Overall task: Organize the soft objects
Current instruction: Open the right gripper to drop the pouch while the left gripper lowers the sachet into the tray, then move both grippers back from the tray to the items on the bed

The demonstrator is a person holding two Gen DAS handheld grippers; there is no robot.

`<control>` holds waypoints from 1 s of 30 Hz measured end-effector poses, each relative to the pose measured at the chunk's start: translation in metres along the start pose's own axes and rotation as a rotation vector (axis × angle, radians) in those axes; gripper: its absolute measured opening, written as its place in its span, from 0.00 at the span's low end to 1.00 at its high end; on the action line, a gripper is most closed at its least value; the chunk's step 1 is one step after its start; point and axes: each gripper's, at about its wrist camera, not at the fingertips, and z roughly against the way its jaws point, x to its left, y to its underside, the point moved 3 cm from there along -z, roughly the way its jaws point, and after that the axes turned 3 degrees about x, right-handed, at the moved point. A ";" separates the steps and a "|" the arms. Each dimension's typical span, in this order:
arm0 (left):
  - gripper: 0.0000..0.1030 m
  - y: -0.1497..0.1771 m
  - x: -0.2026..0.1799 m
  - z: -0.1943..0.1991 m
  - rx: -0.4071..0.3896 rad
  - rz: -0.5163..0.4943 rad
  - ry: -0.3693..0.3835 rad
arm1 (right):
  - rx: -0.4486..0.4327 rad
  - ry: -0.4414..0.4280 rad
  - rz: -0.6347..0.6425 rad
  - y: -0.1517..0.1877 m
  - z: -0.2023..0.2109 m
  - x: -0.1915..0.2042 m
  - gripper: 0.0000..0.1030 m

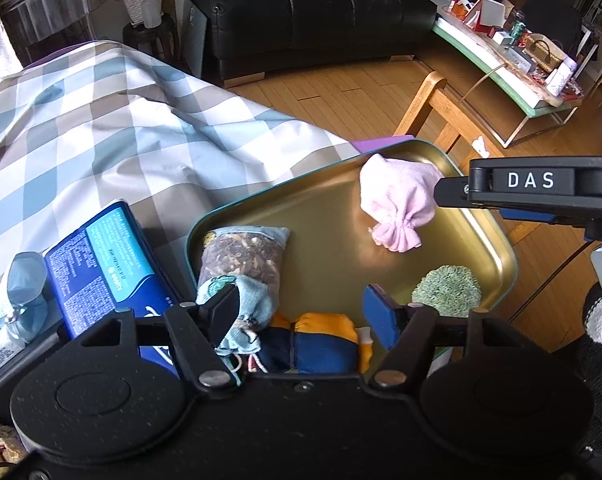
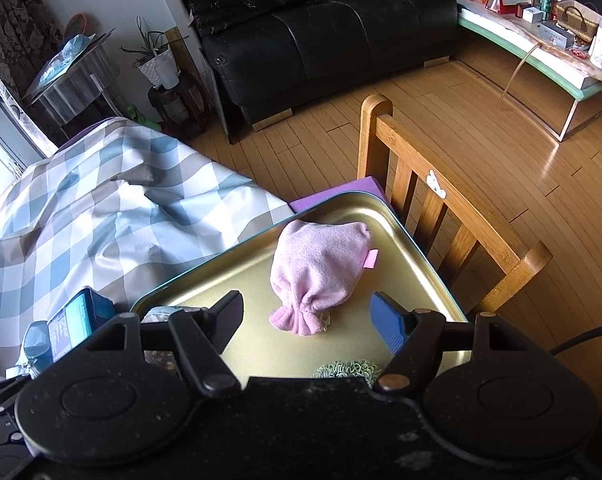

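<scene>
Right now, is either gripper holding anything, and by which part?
Nothing held. Left gripper is open above the orange-and-blue bag; right gripper is open around the pink pouch, pads clear.

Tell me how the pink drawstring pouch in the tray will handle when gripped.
The pink pouch looks like soft fleece, so it will probably squash rather than slip. Its bulging body suggests loose filling that may sag. On the smooth metal tray it would likely slide if pushed, not roll.

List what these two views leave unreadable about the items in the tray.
- Orange-and-navy pouch, left wrist view: near end hidden by the left gripper body.
- Green scrubby, right wrist view: mostly hidden by the right gripper body.
- Blue box print: too small.
</scene>
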 end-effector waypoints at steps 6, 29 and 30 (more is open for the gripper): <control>0.62 0.005 0.004 0.008 -0.011 0.001 -0.037 | 0.015 0.020 0.019 0.002 -0.005 0.004 0.68; 0.64 0.015 0.166 0.072 -0.009 0.152 -0.200 | 0.011 0.044 0.152 0.012 -0.018 0.053 0.70; 0.64 0.015 0.179 0.074 -0.004 0.173 -0.204 | 0.007 0.048 0.164 0.013 -0.018 0.056 0.70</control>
